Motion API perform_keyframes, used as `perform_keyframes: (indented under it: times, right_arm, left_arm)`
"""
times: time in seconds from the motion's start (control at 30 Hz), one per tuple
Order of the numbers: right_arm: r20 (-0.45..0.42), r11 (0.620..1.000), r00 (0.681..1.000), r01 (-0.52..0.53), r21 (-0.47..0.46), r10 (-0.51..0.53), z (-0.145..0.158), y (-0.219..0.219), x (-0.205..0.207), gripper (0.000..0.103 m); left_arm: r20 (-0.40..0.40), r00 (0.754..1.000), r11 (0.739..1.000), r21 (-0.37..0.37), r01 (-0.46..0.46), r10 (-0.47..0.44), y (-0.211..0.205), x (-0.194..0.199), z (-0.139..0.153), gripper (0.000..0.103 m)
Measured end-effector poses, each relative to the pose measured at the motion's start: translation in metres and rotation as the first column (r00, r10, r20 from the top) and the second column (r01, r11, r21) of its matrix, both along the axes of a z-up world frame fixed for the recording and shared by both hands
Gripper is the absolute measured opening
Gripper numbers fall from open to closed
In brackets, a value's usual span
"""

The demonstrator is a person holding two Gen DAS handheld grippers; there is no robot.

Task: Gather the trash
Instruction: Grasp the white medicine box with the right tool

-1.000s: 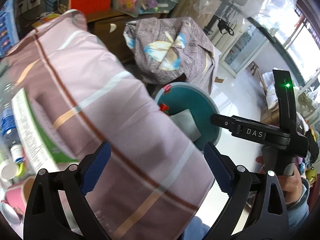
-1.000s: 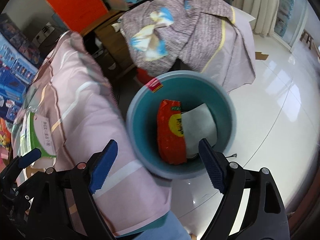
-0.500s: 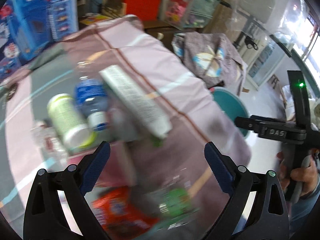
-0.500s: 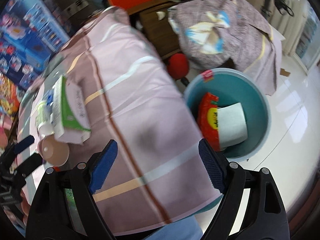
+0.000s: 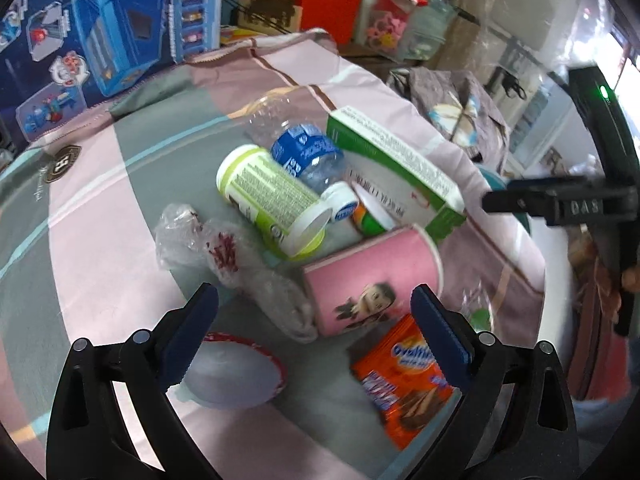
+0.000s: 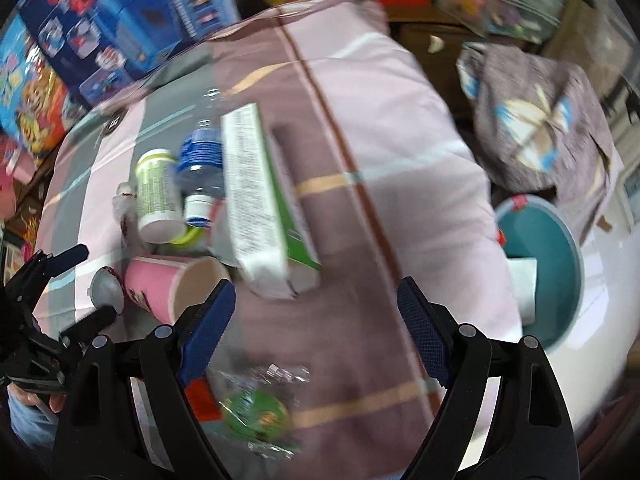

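Pink and grey striped tablecloth (image 5: 120,200) covers the table, trash piled on it. Left gripper (image 5: 316,328) hangs spread wide with nothing in it, right over the pink paper cup (image 5: 372,280) and an orange snack wrapper (image 5: 404,380). Right gripper (image 6: 316,320) is gaping empty too, just short of the green-and-white carton (image 6: 260,200). Teal bin (image 6: 560,272) sits on the floor off the table's right edge.
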State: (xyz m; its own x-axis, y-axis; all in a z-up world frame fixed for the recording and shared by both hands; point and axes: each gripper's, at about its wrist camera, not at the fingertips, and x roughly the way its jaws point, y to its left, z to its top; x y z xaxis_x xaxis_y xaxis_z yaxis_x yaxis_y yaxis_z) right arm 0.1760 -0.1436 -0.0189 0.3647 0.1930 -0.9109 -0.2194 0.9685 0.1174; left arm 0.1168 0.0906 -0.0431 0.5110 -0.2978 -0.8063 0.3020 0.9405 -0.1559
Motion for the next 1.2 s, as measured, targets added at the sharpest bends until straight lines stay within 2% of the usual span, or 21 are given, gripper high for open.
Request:
perform_keyframes:
  times: [0.4, 0.47, 0.5, 0.57, 0.73, 0.9, 0.97, 1.03, 1.2]
  right_arm:
    - [0.013, 0.998, 1.0, -0.012, -0.069, 0.013, -0.025, 0.041, 0.043, 0.078]
    - [0.021, 0.997, 0.999, -0.022, -0.075, 0.024, -0.029, 0.045, 0.048, 0.07]
    - [0.02, 0.997, 0.999, -0.025, -0.076, 0.027, -0.031, 0.046, 0.05, 0.062]
    - [-0.003, 0.998, 0.999, -0.034, -0.058, 0.034, -0.037, 0.046, 0.051, 0.035]
    - [0.008, 0.999, 1.0, -0.018, -0.045, 0.018, -0.033, 0.033, 0.044, 0.034]
    - [-0.005, 0.999, 0.999, 0.035, -0.023, -0.035, -0.032, 0.001, 0.036, 0.034]
    - [-0.007, 0.998, 0.998, 0.057, -0.009, -0.057, -0.032, -0.012, 0.032, 0.034]
    - [-0.008, 0.997, 0.997, 0.073, 0.006, -0.073, -0.031, -0.022, 0.029, 0.034]
    - [-0.014, 0.993, 0.994, 0.109, 0.047, -0.108, -0.03, -0.044, 0.023, 0.033]
  left_arm:
    - [-0.029, 0.991, 0.991, 0.027, 0.134, -0.133, -0.002, 0.017, -0.025, 0.097]
    - [-0.034, 0.989, 0.989, 0.027, 0.148, -0.147, -0.005, 0.02, -0.027, 0.097]
    - [-0.034, 0.987, 0.987, 0.03, 0.158, -0.157, -0.008, 0.022, -0.028, 0.097]
    - [-0.034, 0.985, 0.985, 0.034, 0.171, -0.17, -0.012, 0.024, -0.029, 0.097]
    - [-0.027, 0.974, 0.973, 0.05, 0.226, -0.225, -0.028, 0.027, -0.031, 0.097]
    - [-0.016, 0.959, 0.954, 0.092, 0.285, -0.284, -0.052, 0.024, -0.033, 0.096]
    - [-0.018, 0.955, 0.949, 0.105, 0.297, -0.297, -0.06, 0.021, -0.034, 0.091]
    - [-0.029, 0.953, 0.945, 0.123, 0.301, -0.3, -0.067, 0.018, -0.036, 0.079]
    - [-0.091, 0.957, 0.954, 0.097, 0.285, -0.277, -0.083, 0.016, -0.04, 0.074]
